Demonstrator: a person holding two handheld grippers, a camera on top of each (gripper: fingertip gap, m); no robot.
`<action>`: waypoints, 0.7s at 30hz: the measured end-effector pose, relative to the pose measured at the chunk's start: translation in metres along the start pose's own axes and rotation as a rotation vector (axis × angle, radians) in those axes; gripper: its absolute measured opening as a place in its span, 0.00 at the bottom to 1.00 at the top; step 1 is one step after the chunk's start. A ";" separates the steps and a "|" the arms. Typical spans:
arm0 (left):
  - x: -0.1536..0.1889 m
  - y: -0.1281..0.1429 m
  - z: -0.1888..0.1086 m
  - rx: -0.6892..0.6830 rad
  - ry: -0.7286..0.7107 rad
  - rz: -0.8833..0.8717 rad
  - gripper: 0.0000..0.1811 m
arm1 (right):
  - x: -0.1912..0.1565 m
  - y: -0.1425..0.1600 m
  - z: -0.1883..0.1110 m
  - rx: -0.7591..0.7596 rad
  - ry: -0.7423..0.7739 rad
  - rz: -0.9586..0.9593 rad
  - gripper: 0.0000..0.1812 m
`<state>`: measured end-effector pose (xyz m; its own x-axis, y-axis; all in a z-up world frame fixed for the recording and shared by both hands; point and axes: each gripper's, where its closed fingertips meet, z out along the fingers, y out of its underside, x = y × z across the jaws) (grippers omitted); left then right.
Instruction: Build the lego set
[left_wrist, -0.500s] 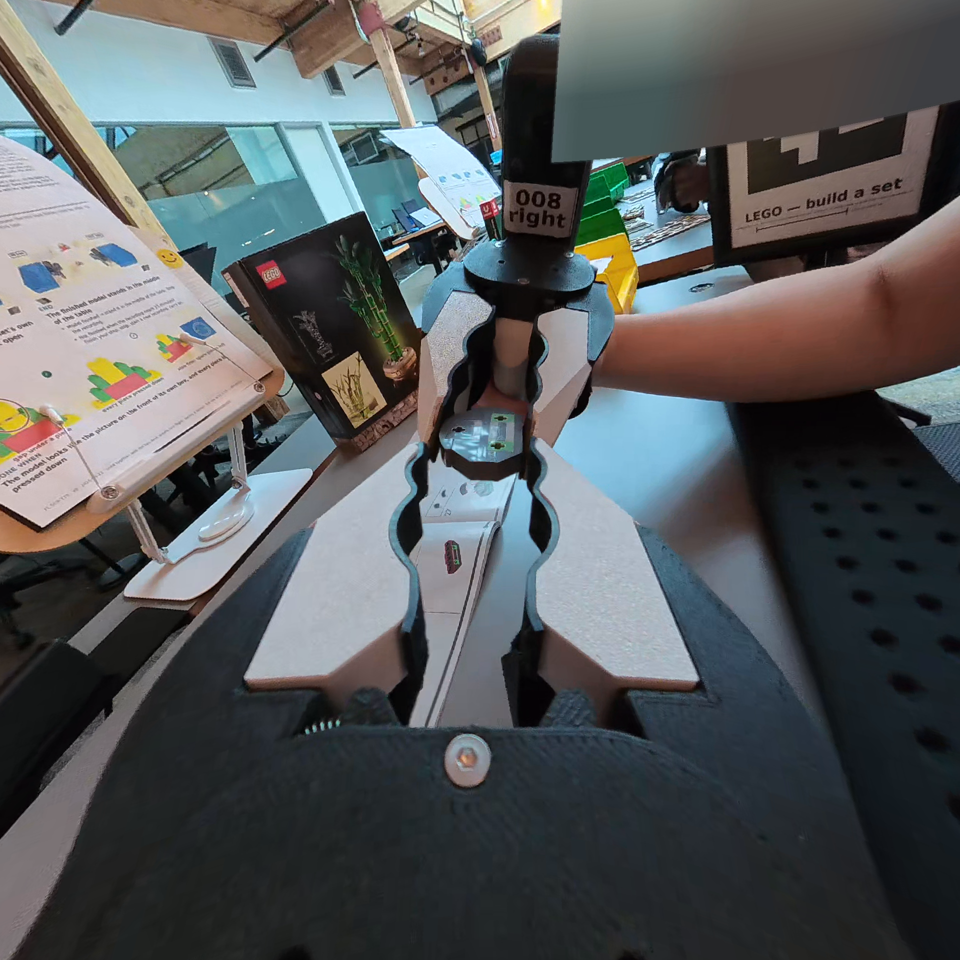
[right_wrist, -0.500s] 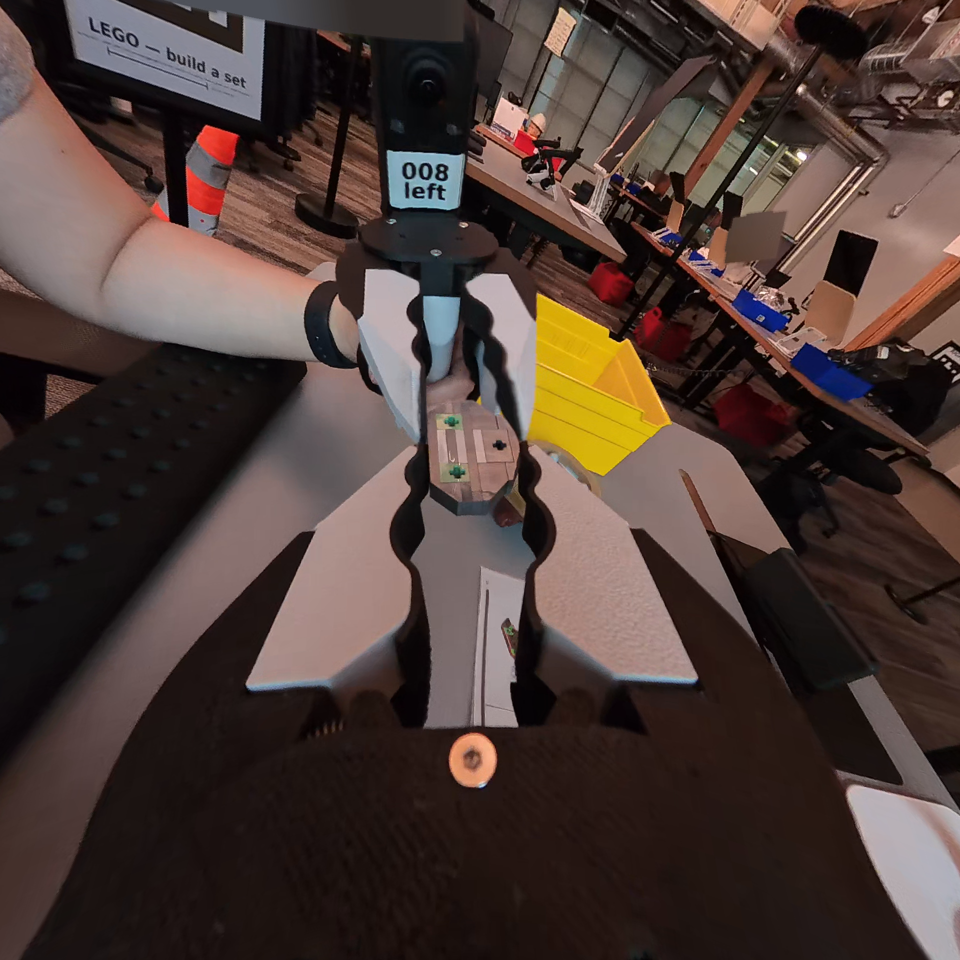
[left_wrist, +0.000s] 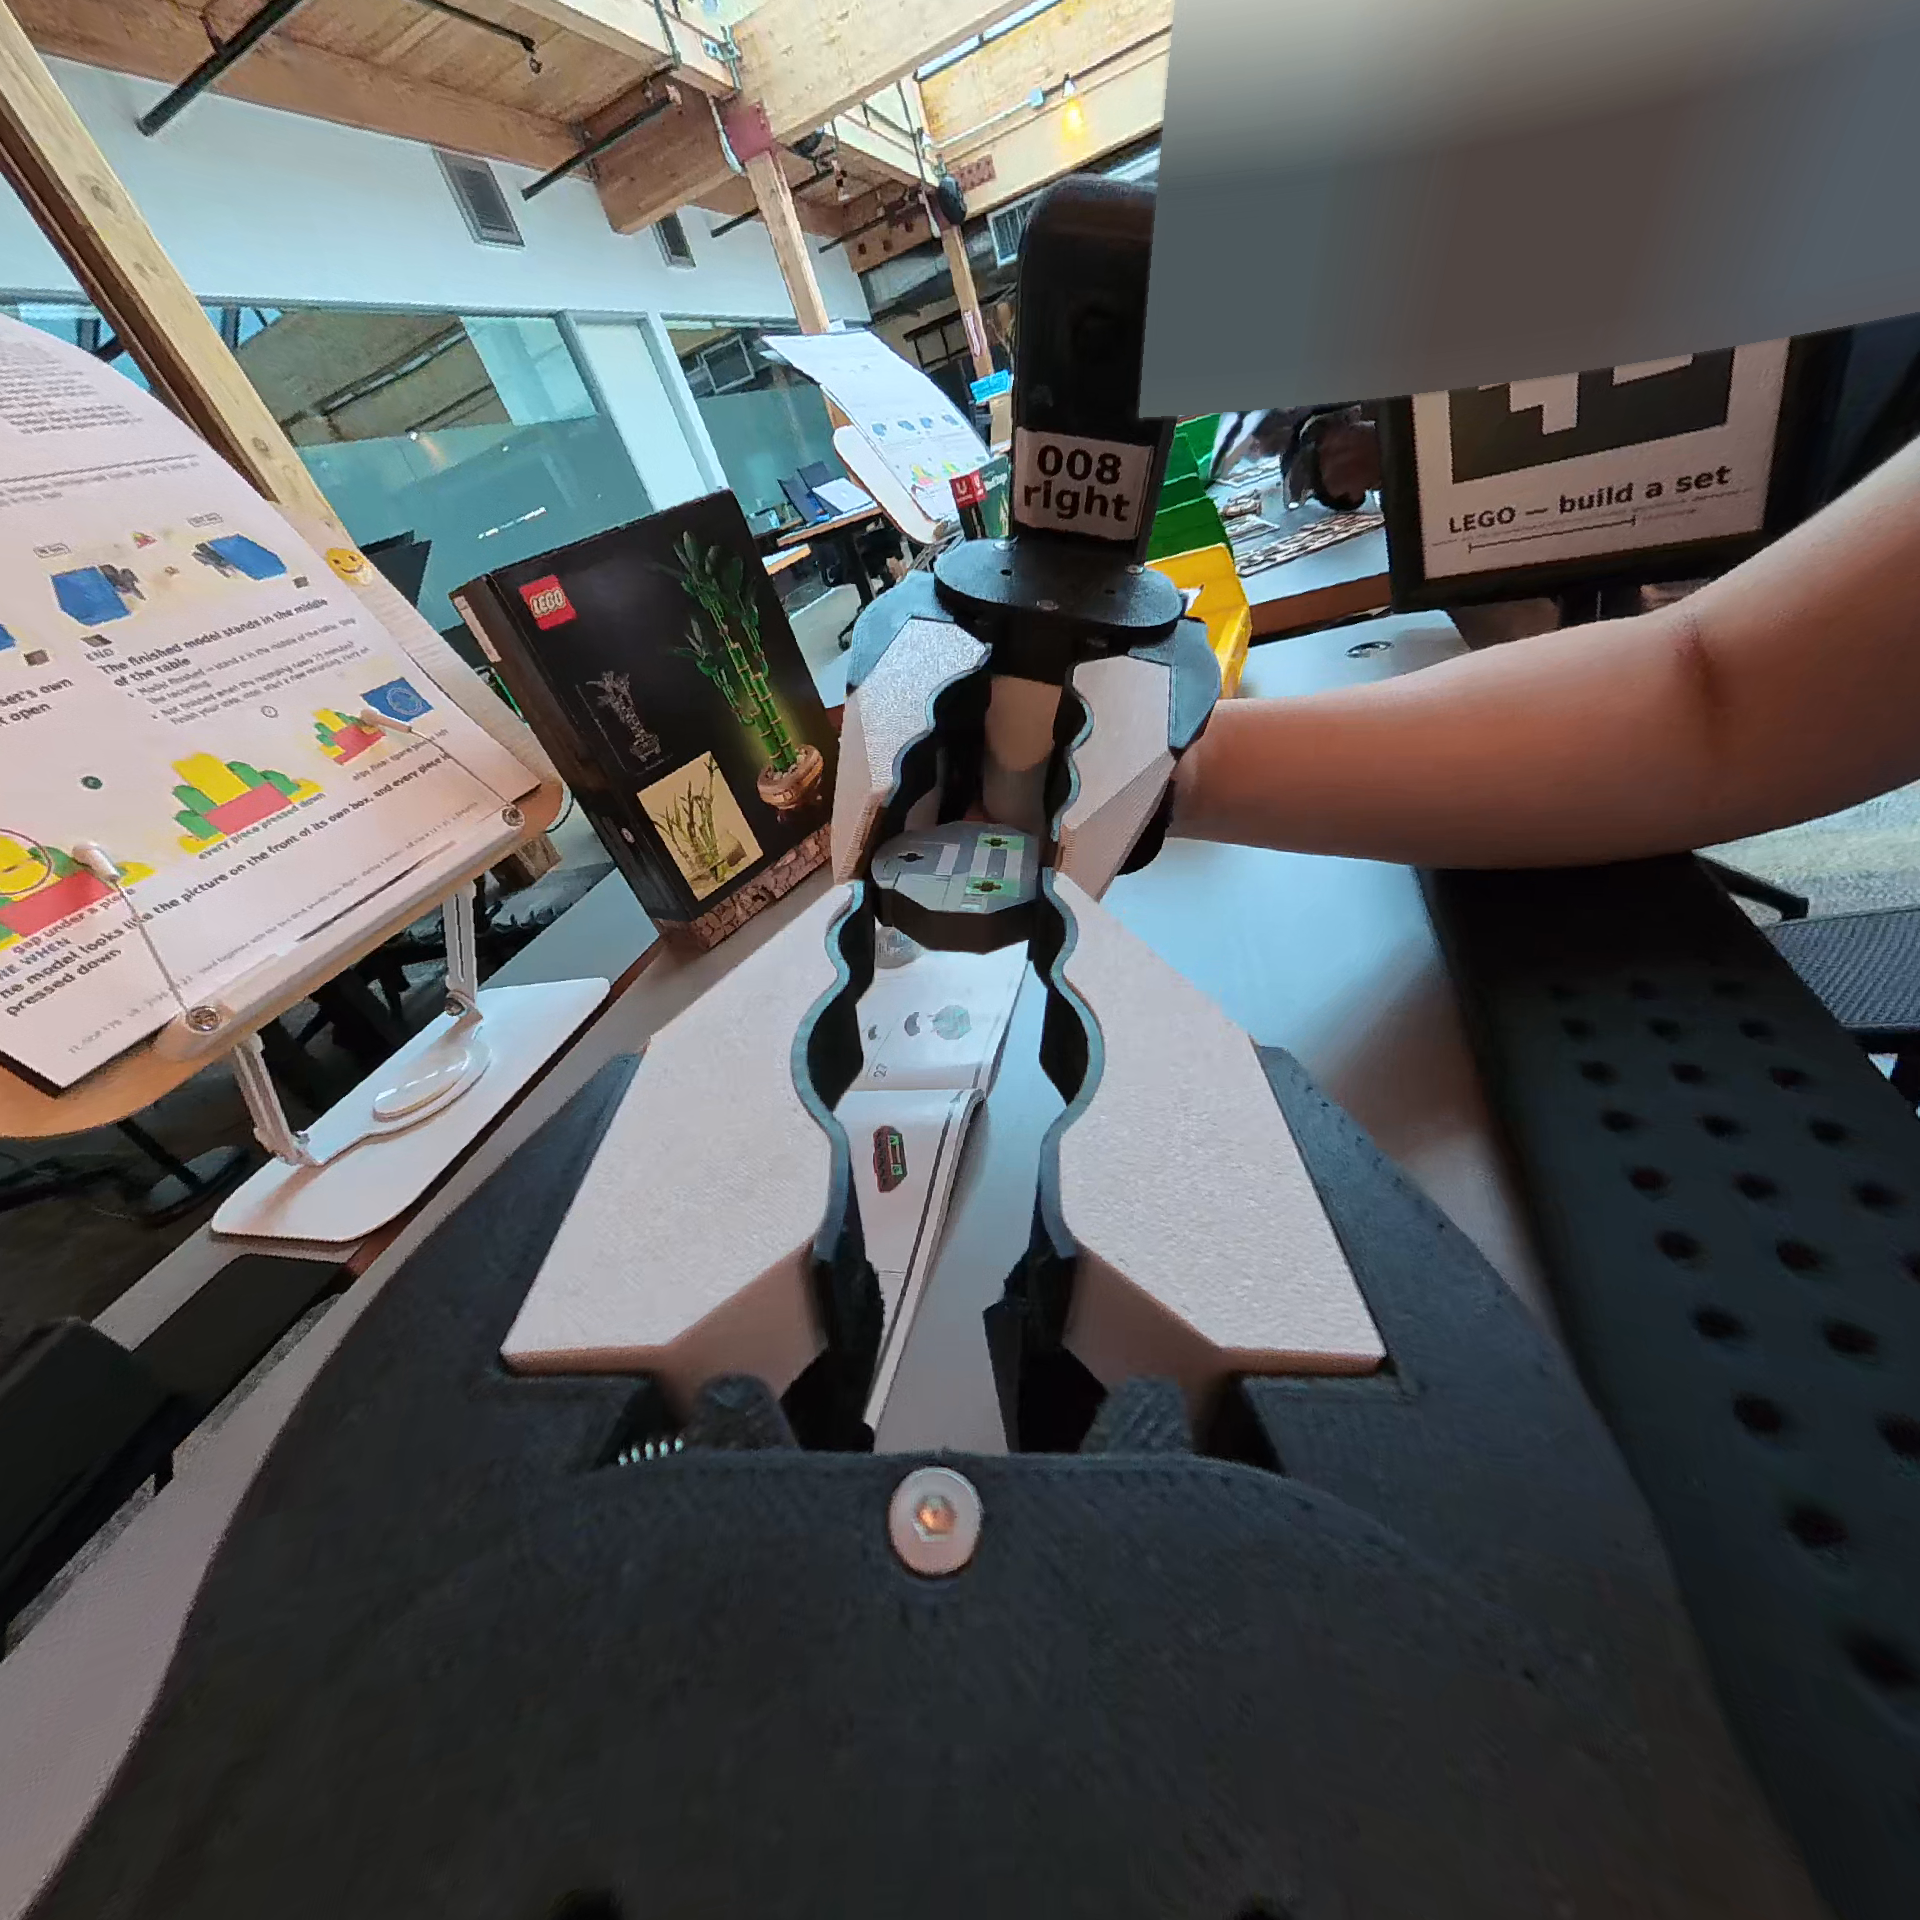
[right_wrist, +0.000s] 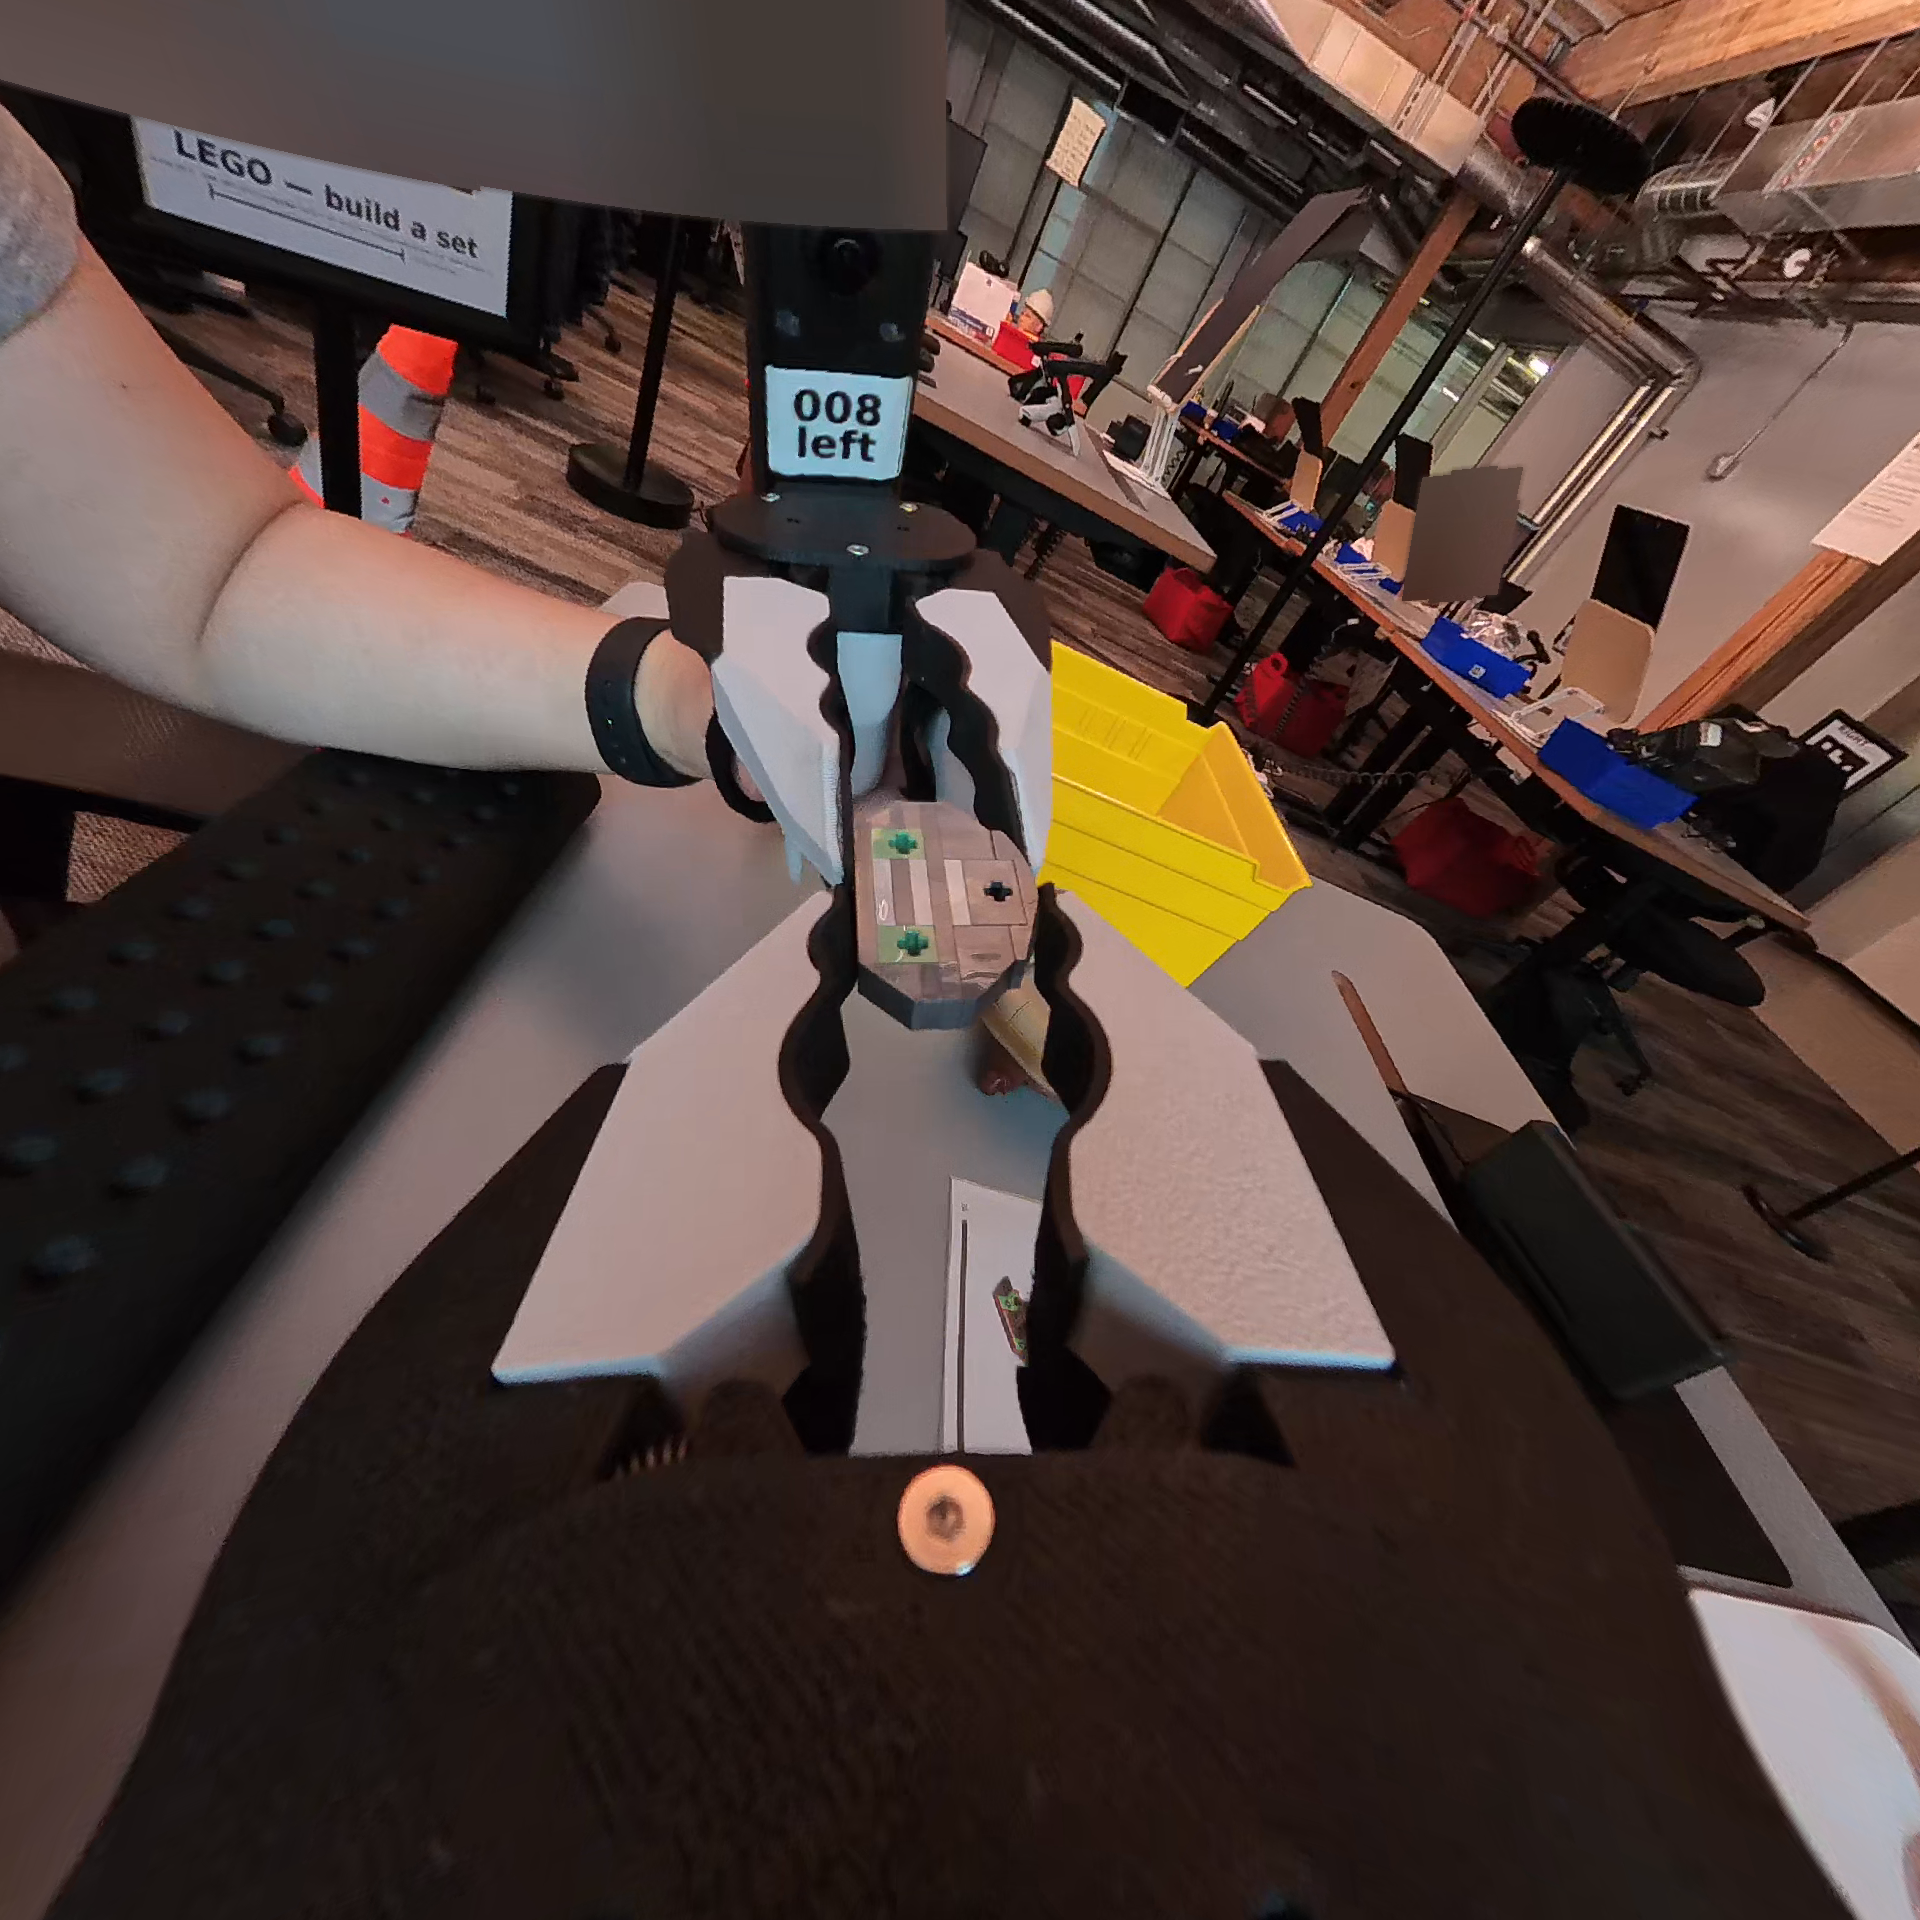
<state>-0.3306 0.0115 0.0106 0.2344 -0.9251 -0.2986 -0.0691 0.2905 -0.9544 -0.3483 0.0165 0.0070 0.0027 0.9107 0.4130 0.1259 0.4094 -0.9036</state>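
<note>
From the left wrist view, the left tool (left_wrist: 940, 904) grips a round grey lego assembly (left_wrist: 956, 883) at its tips, at twelve o'clock. The right tool (left_wrist: 966, 831) — facing it head-on — is clenched on the same piece, held above the tabletop (left_wrist: 1288, 935). An instruction booklet (left_wrist: 914, 1122) lies open below; the lego box (left_wrist: 665, 717) stands at ten o'clock — a yellow bin (right_wrist: 1153, 821) at one o'clock in the right wrist view.

Print on box (left_wrist: 665, 717), sign (left_wrist: 1590, 488), sheet (left_wrist: 208, 748), white tags (left_wrist: 1075, 486).
</note>
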 end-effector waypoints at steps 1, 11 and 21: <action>0.000 -0.001 0.000 0.000 0.000 -0.004 0.16 | 0.000 -0.001 0.000 0.002 0.003 -0.002 0.18; 0.000 -0.003 0.000 -0.008 -0.004 -0.023 0.16 | 0.001 -0.003 0.000 -0.001 0.001 0.003 0.18; 0.001 -0.026 -0.006 0.144 -0.002 -0.081 0.23 | 0.010 -0.022 -0.011 -0.082 0.159 -0.372 0.18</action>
<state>-0.3340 0.0018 0.0354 0.2352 -0.9465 -0.2210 0.0895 0.2475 -0.9647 -0.3398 0.0156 0.0323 0.0940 0.6790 0.7281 0.2257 0.6978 -0.6798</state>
